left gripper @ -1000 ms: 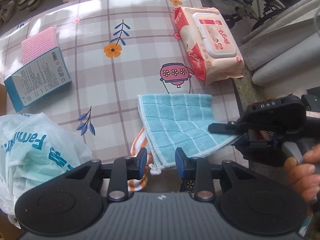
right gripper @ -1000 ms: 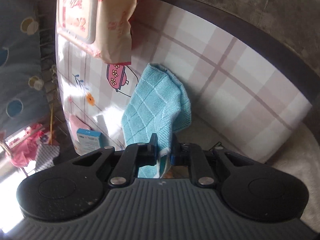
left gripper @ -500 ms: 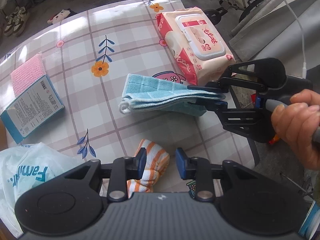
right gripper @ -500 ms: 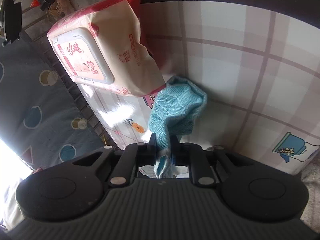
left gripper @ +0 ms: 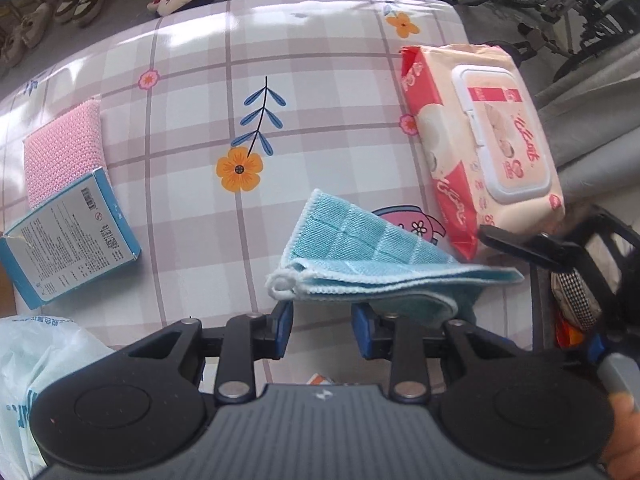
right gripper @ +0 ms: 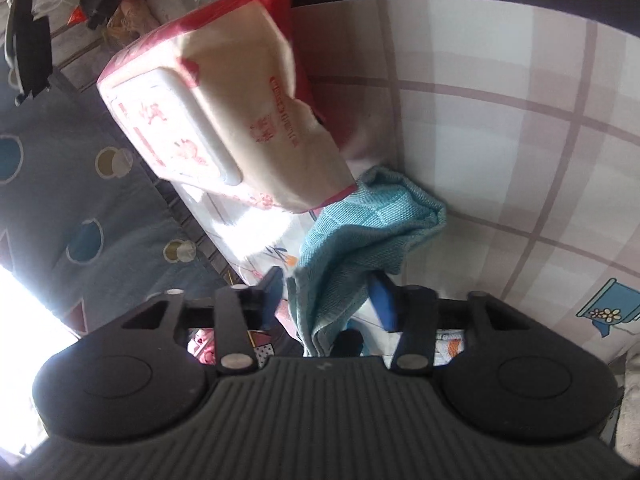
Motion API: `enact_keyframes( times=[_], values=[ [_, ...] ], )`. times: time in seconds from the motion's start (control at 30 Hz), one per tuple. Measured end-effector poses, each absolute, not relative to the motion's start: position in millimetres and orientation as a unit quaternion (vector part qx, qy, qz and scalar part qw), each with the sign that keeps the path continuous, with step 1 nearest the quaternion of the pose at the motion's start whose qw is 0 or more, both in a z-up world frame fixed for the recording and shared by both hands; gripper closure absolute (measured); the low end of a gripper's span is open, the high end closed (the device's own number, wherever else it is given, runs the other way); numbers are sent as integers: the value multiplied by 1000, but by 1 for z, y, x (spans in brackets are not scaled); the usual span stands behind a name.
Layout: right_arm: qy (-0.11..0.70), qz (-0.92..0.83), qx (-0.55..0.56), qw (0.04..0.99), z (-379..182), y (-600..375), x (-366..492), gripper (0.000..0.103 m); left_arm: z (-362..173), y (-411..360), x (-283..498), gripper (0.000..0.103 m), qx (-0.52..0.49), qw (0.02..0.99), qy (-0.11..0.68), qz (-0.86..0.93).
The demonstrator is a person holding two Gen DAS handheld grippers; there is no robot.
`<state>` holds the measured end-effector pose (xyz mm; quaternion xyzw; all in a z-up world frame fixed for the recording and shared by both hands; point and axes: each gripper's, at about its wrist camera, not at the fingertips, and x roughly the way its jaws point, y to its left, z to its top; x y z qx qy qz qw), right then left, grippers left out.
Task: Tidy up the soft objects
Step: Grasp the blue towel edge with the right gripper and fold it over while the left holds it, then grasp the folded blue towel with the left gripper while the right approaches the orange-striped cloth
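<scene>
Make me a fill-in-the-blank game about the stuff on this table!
1. The folded towel near the wipes pack is ____ in colour.
2. The pink sponge lies partly under a blue ____.
3. The big flower printed on the tablecloth is ____.
4. The right gripper has jaws opening, with the ____ between them.

Missing words: blue; box; orange; towel

Plastic bag (left gripper: 36,380): left of the left tongs (left gripper: 322,330), cut by the frame edge. Orange scrap (left gripper: 320,379): under those tongs, mostly hidden, kind unclear. Blue towel (right gripper: 360,236): near end hidden behind the right tongs (right gripper: 328,300). Wipes pack (right gripper: 224,128): blurred lettering, unreadable.
</scene>
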<state>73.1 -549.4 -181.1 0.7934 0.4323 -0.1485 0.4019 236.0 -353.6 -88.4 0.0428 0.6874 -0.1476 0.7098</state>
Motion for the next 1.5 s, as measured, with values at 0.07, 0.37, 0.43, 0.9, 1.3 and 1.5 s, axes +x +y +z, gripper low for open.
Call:
enact_keyframes(
  times=[0.07, 0.37, 0.43, 0.9, 1.3, 1.5],
  values=[
    [454, -133, 761, 445, -168, -557, 77, 36, -95, -353, 242, 71, 30, 703, 697, -137],
    [598, 30, 394, 697, -86, -540, 136, 36, -103, -342, 263, 59, -19, 703, 705, -92],
    [608, 75, 296, 733, -72, -523, 148, 36, -106, -340, 267, 58, -24, 705, 704, -84],
    [571, 249, -20, 782, -64, -431, 204, 34, -120, -311, 277, 55, -48, 702, 708, -59],
    [606, 244, -142, 744, -129, -392, 211, 16, -108, -278, 274, 52, -81, 706, 702, -48],
    [597, 225, -170, 751, -135, -387, 206, 21, -104, -267, 272, 46, -119, 701, 700, -62]
  ],
)
